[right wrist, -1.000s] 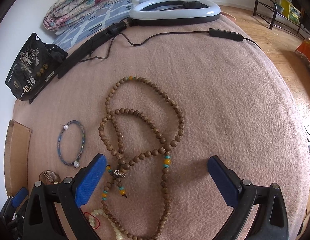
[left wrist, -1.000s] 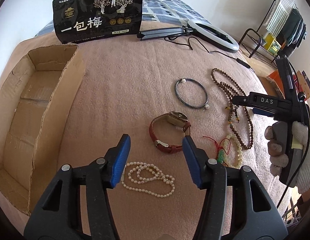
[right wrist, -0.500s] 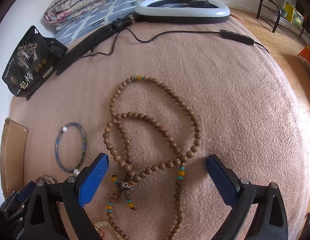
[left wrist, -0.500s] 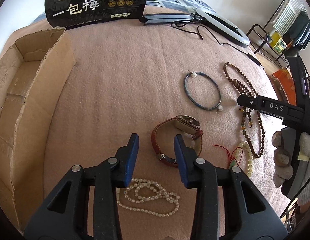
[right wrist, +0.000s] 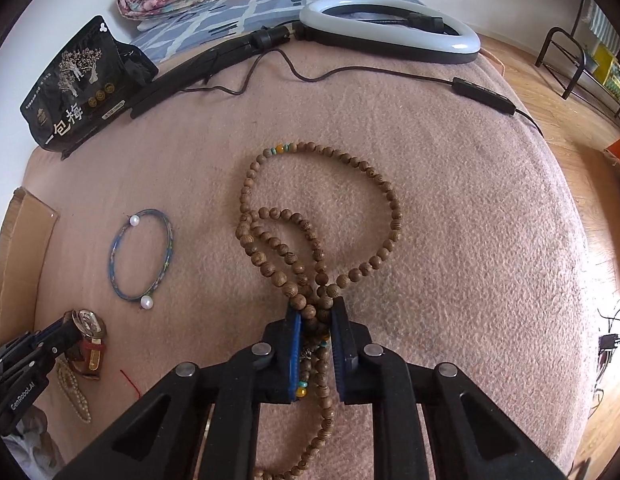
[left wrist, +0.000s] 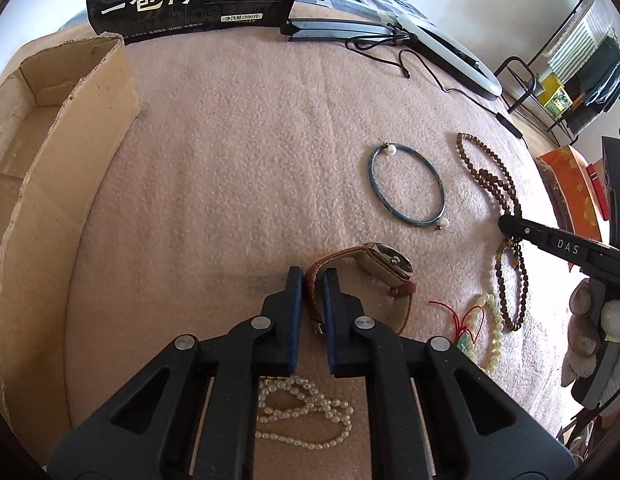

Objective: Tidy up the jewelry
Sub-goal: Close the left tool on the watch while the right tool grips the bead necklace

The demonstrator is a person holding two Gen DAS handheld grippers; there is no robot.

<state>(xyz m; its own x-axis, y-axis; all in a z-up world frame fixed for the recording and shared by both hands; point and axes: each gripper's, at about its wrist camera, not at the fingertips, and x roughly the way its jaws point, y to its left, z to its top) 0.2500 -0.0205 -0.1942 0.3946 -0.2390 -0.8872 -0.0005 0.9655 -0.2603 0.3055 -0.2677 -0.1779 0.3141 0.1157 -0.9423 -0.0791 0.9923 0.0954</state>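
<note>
Pink fleece blanket covers the bed, and the jewelry lies spread across it. Taking the blue bangle with two white pearls as the landmark: the red-strapped wristwatch lies just nearer the camera than the bangle, and the left gripper has its blue pads pinched on the watch's strap. The white pearl necklace lies nearer still, under that gripper's arms. To the bangle's right, the long brown wooden bead necklace lies looped, and the right gripper is closing its jaws on a bunched section of those beads, the pads pressing the strands. A cream bead bracelet with a red cord sits near the wristwatch's right. Far to the bangle's left stands the open cardboard box.
</note>
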